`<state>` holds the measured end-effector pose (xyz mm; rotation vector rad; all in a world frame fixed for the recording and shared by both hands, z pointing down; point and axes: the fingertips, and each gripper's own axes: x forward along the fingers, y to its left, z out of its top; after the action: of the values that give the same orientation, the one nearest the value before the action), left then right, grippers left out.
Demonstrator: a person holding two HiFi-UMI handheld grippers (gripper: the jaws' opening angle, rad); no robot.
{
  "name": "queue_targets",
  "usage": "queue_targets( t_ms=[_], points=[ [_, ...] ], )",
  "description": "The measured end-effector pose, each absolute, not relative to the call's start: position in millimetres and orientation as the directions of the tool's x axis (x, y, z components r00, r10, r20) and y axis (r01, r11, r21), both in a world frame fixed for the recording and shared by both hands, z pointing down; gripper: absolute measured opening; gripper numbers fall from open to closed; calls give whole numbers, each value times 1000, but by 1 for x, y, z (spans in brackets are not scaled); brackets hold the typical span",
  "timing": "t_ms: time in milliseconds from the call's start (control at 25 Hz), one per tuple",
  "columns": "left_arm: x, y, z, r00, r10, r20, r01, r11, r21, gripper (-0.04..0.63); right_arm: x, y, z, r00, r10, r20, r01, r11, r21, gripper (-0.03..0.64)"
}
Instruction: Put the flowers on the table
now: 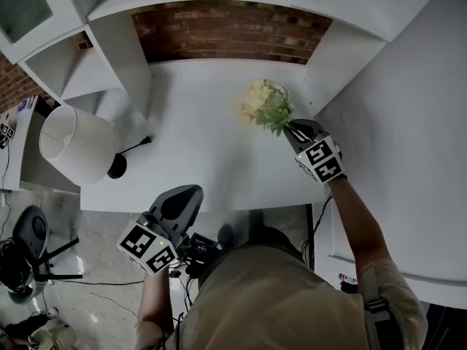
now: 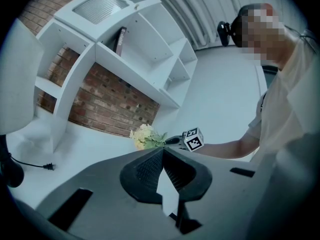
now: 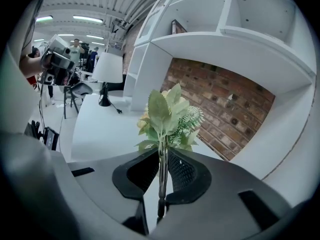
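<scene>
The right hand-held gripper (image 3: 162, 153) is clamped on the thin dark stems of a small bunch of artificial flowers (image 3: 169, 118), pale yellow blooms among green leaves. The stems run straight up between the ribbed black pads. It grips low on the stems, probably so the blooms stay uncrushed and can be laid down first. The bunch hangs just over the far right part of the plain white surface (image 1: 197, 148); whether the blooms touch it cannot be told.

The left hand-held gripper (image 2: 162, 153) is closed with nothing between its jaws. It waits at the near edge, well apart from the flowers, seemingly not needed for this step.

Farther out, a white-shaded lamp on a black base (image 1: 73, 143) stands at the left edge, its black plug (image 1: 144, 141) lying loose. A red brick wall (image 1: 233, 29) backs the white shelving.

No brand or writing is legible; each cube carries only black-and-white square markers.
</scene>
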<state>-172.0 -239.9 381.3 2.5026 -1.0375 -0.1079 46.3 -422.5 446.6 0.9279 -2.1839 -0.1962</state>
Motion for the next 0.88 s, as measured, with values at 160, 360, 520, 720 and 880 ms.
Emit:
queue_targets(
  t_ms=[160, 360, 520, 720, 880],
  points=[
    [-168, -243, 380, 706, -701, 102, -673, -619, 405, 10, 47, -432, 451, -489, -660, 571, -546, 742, 390, 60],
    [-162, -257, 379, 672, -732, 114, -704, -584, 404, 10, 51, -450, 464, -511, -624, 591, -514, 773, 371, 60],
    [-151, -270, 377, 660, -741, 120, -714, -571, 404, 10, 54, -468, 477, -520, -594, 614, -488, 797, 357, 60],
    [-137, -287, 381, 658, -740, 135, -720, -567, 402, 10, 60, -492, 495, -518, -572, 636, -469, 812, 348, 60],
    [-132, -295, 386, 660, -736, 150, -720, -564, 404, 10, 58, -507, 504, -525, -556, 644, -443, 825, 352, 60]
  ],
)
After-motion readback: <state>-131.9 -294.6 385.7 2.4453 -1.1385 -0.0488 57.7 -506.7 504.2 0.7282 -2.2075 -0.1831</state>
